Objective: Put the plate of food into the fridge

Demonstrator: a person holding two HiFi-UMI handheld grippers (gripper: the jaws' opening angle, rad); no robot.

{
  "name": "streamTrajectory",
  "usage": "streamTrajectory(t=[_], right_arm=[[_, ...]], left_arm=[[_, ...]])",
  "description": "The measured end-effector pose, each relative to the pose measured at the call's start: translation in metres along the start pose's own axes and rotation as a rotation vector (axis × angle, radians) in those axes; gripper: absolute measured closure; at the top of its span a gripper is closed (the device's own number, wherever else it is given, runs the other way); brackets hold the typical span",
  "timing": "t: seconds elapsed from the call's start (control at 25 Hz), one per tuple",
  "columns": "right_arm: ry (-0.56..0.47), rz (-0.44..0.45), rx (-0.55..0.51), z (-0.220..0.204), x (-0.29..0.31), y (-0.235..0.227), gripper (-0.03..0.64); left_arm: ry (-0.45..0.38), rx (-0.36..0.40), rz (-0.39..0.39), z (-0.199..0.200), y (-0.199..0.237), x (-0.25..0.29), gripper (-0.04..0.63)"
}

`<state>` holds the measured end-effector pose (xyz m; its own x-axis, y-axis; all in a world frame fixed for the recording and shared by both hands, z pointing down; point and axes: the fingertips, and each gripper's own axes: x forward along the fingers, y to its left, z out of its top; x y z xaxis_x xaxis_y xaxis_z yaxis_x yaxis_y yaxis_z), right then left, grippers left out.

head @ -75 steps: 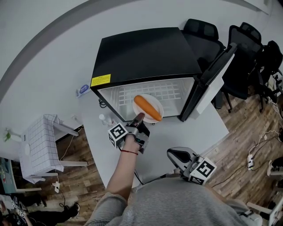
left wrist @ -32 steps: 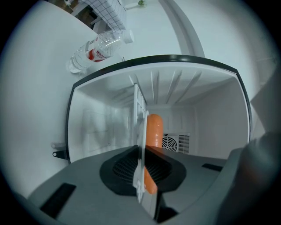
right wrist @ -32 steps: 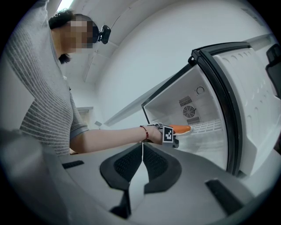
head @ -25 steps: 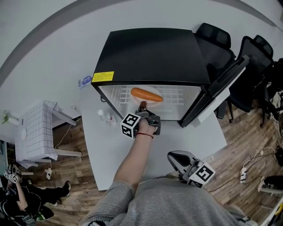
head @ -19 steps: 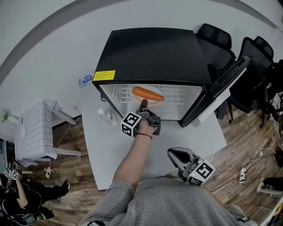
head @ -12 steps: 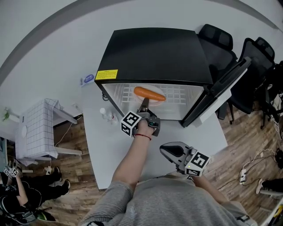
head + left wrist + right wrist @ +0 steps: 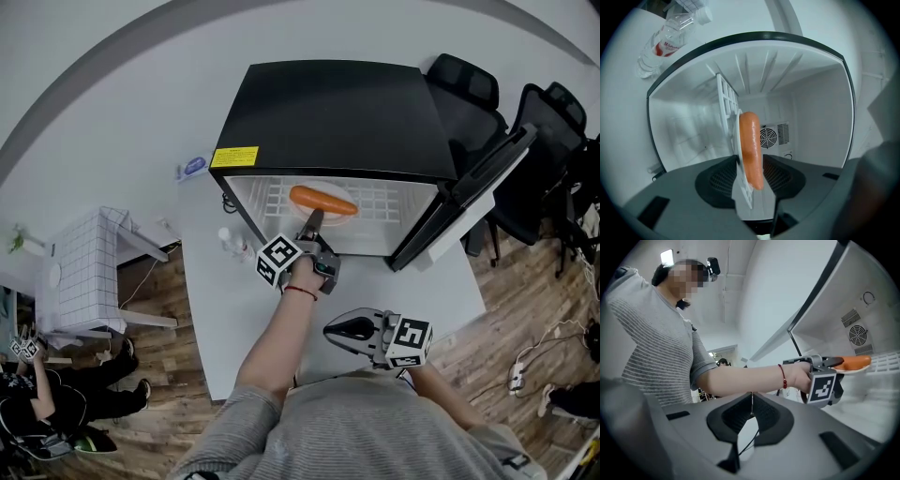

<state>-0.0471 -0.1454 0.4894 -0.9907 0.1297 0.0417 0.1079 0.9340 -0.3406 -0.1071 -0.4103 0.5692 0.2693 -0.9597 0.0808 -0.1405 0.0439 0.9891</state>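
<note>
Inside the fridge, my left tongs are opening around the rim of the stiff, breakable plate; right tongs closed.

Fridge sits on the tabletop toward its far edge, with its door swung open on the right. We see the plate on the wire shelf inside, sausage on it. Left gripper is at the fridge mouth, in front of the plate; its fingers are opening with the plate's near rim between them. Water bottle lies on the tabletop left of the fridge. Right gripper is over the tabletop's near part. Office chairs stand behind and to the right.
</note>
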Motion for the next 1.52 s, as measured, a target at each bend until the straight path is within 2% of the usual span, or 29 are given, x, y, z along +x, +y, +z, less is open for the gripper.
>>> streamTrajectory(t=[0.24, 0.44, 0.68, 1.2, 1.52], right_arm=[[-0.01, -0.037, 0.004, 0.001, -0.003, -0.005, 0.603], [-0.019, -0.047, 0.004, 0.003, -0.001, -0.004, 0.603], [-0.016, -0.044, 0.006, 0.001, 0.002, -0.002, 0.603], [-0.013, -0.019, 0.003, 0.001, 0.011, 0.004, 0.603], [-0.021, -0.019, 0.01, 0.0, 0.013, 0.011, 0.602]], left_arm=[[0.026, 0.013, -0.003, -0.002, -0.002, -0.005, 0.425], [0.023, -0.042, 0.004, -0.003, -0.003, -0.006, 0.425], [0.058, -0.036, 0.009, -0.01, -0.008, -0.014, 0.425], [0.149, 0.076, -0.01, -0.018, -0.016, -0.034, 0.425], [0.229, 0.238, -0.011, -0.021, -0.016, -0.064, 0.433]])
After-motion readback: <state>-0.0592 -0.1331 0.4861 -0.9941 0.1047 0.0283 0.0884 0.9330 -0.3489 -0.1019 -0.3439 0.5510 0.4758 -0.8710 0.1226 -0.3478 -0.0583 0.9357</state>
